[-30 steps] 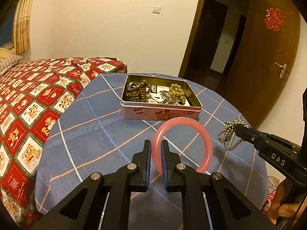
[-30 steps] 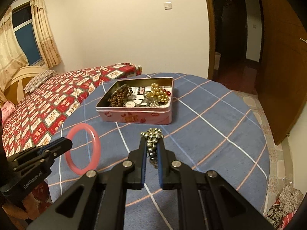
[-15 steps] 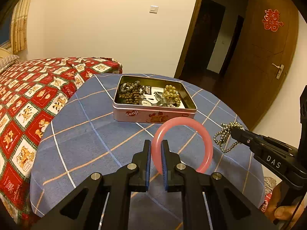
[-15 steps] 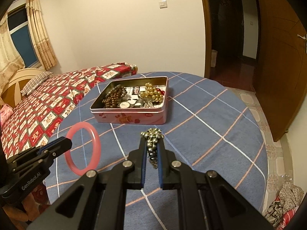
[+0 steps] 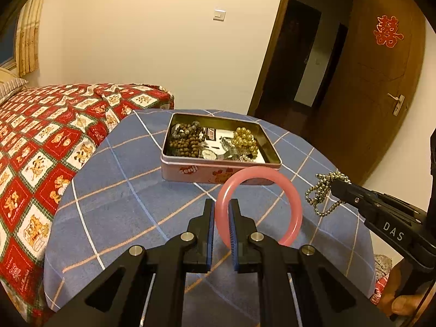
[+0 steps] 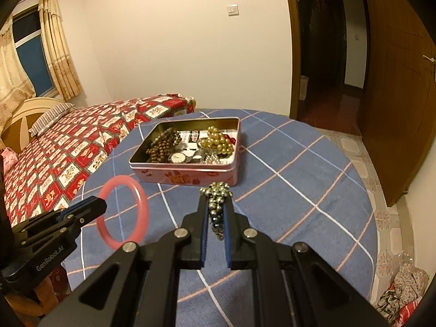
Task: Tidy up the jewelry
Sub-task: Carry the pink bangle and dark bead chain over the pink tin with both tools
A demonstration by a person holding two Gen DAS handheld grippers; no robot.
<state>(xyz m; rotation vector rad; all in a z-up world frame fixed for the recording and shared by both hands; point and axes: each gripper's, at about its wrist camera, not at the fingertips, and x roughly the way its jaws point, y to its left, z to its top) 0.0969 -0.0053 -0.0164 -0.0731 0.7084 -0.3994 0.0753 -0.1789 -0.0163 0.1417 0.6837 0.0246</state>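
Currently on my screens, itemised from largest to smallest.

1. Round table under a blue cloth with pale and orange check lines [image 5: 114,190]. It fills the lower half of both views; a bed with a red patterned quilt [image 5: 41,141] lies off its 9 o'clock edge.

2. Pink rectangular metal tin, lid off [image 5: 190,170]. It sits toward 12 o'clock on the table and already holds dark brown wooden beads [image 5: 185,141], a cluster of gold pearl beads [image 5: 245,139], a watch and some cards.

3. Left gripper [image 5: 220,218]. I have it clenched on the translucent pink plastic bangle [image 5: 297,207], pinching the ring's 9 o'clock arc. The bangle stands upright in the air, short of the tin's near wall.

4. Right gripper [image 6: 215,204]. It is clamped on a bunched strand of small silver-grey metal beads [image 6: 216,190]; part is bundled above the tips and part hangs between the fingers. In the left view it hangs at 3 o'clock of the bangle, well apart from it.

Step in hand, as I judge it: both pieces lifted, neither yet in the tin. Next, each needs carrying toward 12 o'clock over the rim, then lowering before letting go. I would aim the bangle for the bare strip along the tin's right side and watch that the dangling strand clears the wall.
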